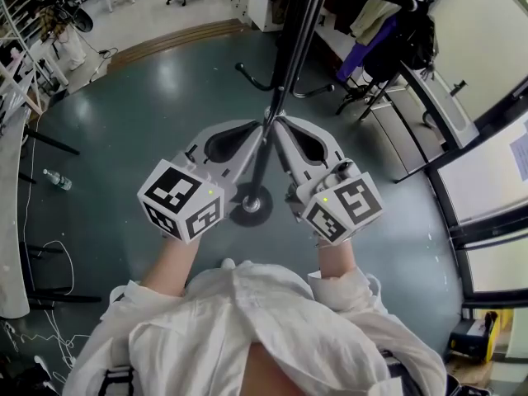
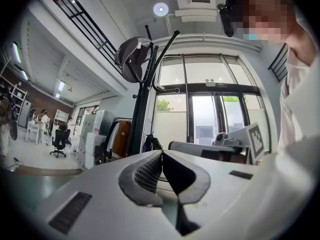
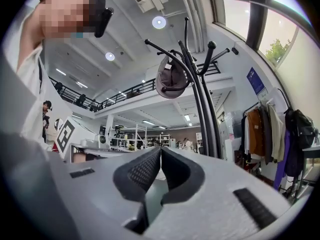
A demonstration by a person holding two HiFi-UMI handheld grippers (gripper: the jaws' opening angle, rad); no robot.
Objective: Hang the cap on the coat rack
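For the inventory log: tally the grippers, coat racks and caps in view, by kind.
Grey two-jaw grippers: 2, left gripper and right gripper
Black metal coat rack: 1
Grey fabric cap, hung on the rack: 1
Total: 4

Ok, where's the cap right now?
The cap hangs on an upper hook of the coat rack, left of its pole in both gripper views.

cap (image 2: 131,59) hangs on coat rack (image 2: 142,109), jaws together.

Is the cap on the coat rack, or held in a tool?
On the coat rack: the cap hangs from an upper hook; left tool and right tool are shut, empty.
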